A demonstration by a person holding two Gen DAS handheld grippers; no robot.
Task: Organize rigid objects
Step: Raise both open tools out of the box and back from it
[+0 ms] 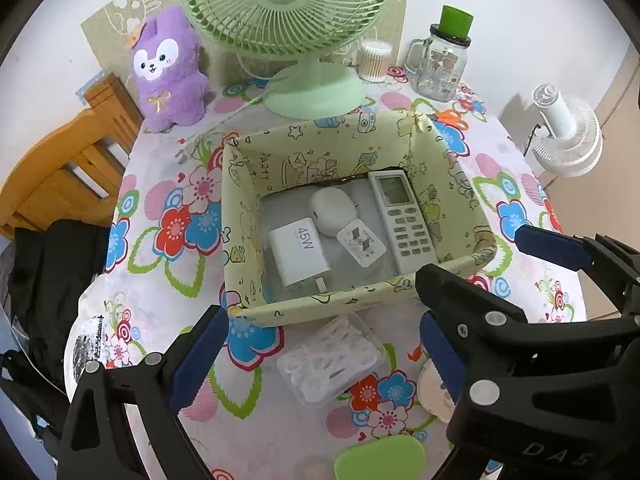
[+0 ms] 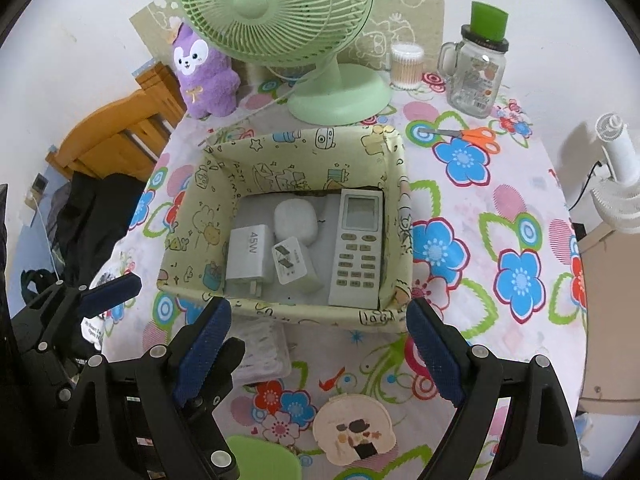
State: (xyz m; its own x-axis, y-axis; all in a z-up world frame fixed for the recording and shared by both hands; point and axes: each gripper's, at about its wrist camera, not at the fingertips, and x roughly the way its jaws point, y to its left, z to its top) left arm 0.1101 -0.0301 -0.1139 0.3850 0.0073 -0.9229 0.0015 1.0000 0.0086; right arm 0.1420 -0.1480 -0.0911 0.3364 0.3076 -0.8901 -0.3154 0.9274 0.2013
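Note:
A pale yellow fabric box (image 1: 240, 216) (image 2: 188, 240) sits on the floral table. It holds a white 45W charger (image 1: 298, 254) (image 2: 246, 258), a small plug adapter (image 1: 361, 243) (image 2: 290, 264), a white oval case (image 1: 332, 211) (image 2: 294, 218) and a white remote (image 1: 402, 220) (image 2: 358, 246). A clear box of white picks (image 1: 332, 364) (image 2: 264, 354) lies in front of the box, between my left gripper's fingers. My left gripper (image 1: 320, 360) is open and empty. My right gripper (image 2: 318, 348) is open and empty above a round cream compact (image 2: 354, 430).
A green fan (image 1: 288, 8) (image 2: 276, 12), purple plush (image 1: 168, 68), cotton swab jar (image 1: 374, 60) and glass mug jar (image 1: 440, 64) stand at the back. Orange scissors (image 2: 464, 135) lie to the box's right. A green lid (image 1: 380, 458) (image 2: 264, 460) is nearest. A wooden chair (image 1: 60, 168) stands left.

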